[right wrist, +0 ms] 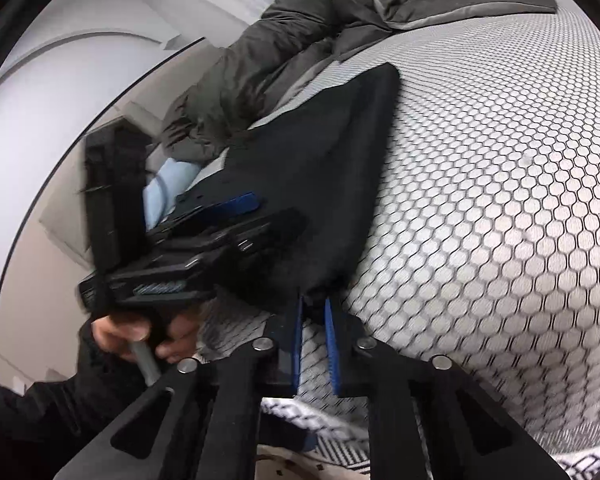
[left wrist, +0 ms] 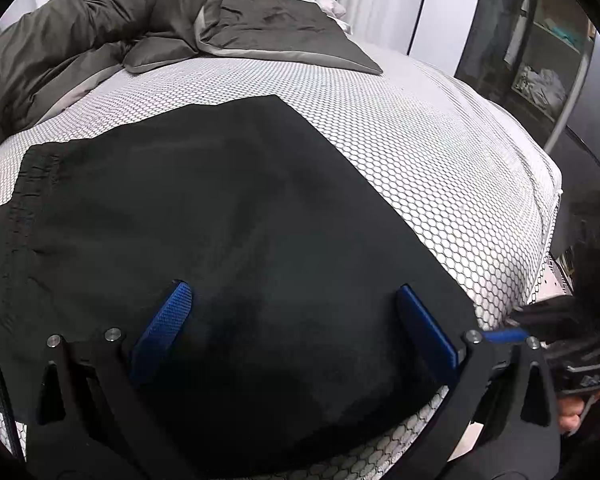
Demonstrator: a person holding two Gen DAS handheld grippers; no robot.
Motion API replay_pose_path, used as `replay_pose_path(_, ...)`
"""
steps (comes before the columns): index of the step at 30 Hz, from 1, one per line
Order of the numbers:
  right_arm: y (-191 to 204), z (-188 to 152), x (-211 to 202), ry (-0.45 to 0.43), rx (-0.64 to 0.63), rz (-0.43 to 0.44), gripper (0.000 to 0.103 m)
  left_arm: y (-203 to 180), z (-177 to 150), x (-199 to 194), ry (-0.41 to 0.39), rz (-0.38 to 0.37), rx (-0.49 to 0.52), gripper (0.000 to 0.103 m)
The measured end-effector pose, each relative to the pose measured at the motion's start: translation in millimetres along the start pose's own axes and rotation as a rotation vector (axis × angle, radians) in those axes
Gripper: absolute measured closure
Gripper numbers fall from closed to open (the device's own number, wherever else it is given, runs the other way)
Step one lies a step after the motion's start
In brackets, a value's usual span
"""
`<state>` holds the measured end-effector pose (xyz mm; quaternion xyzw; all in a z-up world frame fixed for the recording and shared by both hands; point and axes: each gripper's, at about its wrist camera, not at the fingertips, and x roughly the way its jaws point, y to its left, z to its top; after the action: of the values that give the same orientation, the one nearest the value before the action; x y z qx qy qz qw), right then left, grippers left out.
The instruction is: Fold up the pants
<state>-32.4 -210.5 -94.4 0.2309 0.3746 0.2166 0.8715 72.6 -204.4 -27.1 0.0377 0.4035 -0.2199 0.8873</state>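
Black pants (left wrist: 220,208) lie folded flat on a bed with a white honeycomb-pattern cover (left wrist: 420,140); the waistband is at the left. My left gripper (left wrist: 292,292) is open, its blue fingers spread wide over the near part of the pants. My right gripper (right wrist: 314,300) is shut on the near right corner of the pants (right wrist: 320,184) at the bed's edge. The right gripper's blue finger (left wrist: 504,336) shows at the right of the left wrist view. The left gripper (right wrist: 220,216) shows over the pants in the right wrist view.
A crumpled dark grey duvet (left wrist: 80,32) lies at the far side of the bed (right wrist: 500,160) and shows in the right wrist view too (right wrist: 300,20). A dark shelf unit (left wrist: 540,52) stands to the right. A patterned rug (right wrist: 340,428) lies below the bed edge.
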Motion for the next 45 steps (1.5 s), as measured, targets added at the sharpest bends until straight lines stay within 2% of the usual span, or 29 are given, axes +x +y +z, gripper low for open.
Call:
replay_pose_path(4, 5.1, -10.2, -14.6, 0.010, -0.038, 0.029, 0.100, 2.8, 0.3, 4.2, -0.003, 0.011, -0.008, 0.001)
replay_pose_path(6, 6.4, -13.2, -6.9, 0.049, -0.038, 0.058, 0.101, 3.3, 0.6, 4.9, -0.006, 0.013, -0.009, 0.001)
replay_pose_path(8, 10.8, -15.8, 1.0, 0.078, -0.059, 0.034, 0.101, 3.2, 1.7, 5.2, -0.005, 0.014, -0.011, 0.001)
replay_pose_path(10, 9.9, -15.0, -3.4, 0.084, -0.048, 0.021, 0.098, 3.2, 2.3, 3.3, -0.007, 0.010, -0.017, 0.001)
replay_pose_path(11, 10.1, -14.2, -6.0, 0.074, -0.046, 0.010, 0.090, 3.1, 2.1, 1.5, -0.007, 0.006, -0.017, 0.001)
replay_pose_path(12, 10.5, -13.5, -13.3, 0.047, -0.058, -0.037, 0.080, 2.8, 1.9, -0.6, -0.010, 0.001, -0.016, 0.001)
replay_pose_path(13, 11.0, -13.7, -19.7, 0.023, -0.075, -0.073, 0.076, 1.8, 1.7, -3.4, -0.015, -0.006, -0.012, 0.001)
replay_pose_path(14, 13.6, -15.2, -25.7, -0.002, -0.097, -0.099, 0.067, 0.5, 1.7, -6.5, -0.022, -0.010, -0.005, 0.001)
replay_pose_path(16, 21.1, -19.1, -33.5, -0.037, -0.164, -0.156, 0.059, -1.8, 2.4, -12.0, -0.034, -0.011, 0.014, 0.001)
replay_pose_path(20, 44.5, -32.4, -22.3, -0.041, -0.351, -0.288, 0.056, -1.0, 5.8, -17.5, -0.048, -0.011, 0.014, 0.001)
replay_pose_path(25, 56.6, -34.3, -4.7, -0.075, -0.453, -0.391, 0.056, 5.4, 8.7, -20.4, -0.049, -0.012, -0.016, 0.001)
replay_pose_path(26, 56.4, -31.3, -2.9, -0.078, -0.466, -0.401, 0.061, 6.3, 9.2, -22.0, -0.051, -0.012, -0.014, 0.001)
replay_pose_path(27, 58.3, -30.6, 1.0, -0.078, -0.493, -0.419, 0.074, 6.9, 9.6, -23.5, -0.056, -0.010, -0.013, 0.001)
replay_pose_path(28, 51.5, -32.1, 1.6, -0.071, -0.500, -0.414, 0.083, 8.1, 10.1, -25.2, -0.062, -0.006, -0.014, 0.001)
replay_pose_path(29, 50.3, -30.8, 1.2, -0.063, -0.506, -0.396, 0.098, 8.7, 10.1, -25.6, -0.064, -0.004, -0.017, 0.001)
replay_pose_path(34, 56.6, -35.7, -11.5, -0.111, -0.534, -0.360, 0.100, 12.4, 8.0, -23.5, -0.039, -0.007, -0.040, 0.001)
replay_pose_path(40, 61.9, -51.6, -13.0, -0.053, -0.569, -0.300, 0.100, 6.2, 7.8, -27.2, -0.048, -0.010, -0.014, 0.001)
replay_pose_path(45, 70.9, -55.5, -18.0, -0.065, -0.605, -0.345, 0.100, 3.9, 5.1, -21.4, -0.023, -0.009, 0.004, 0.001)
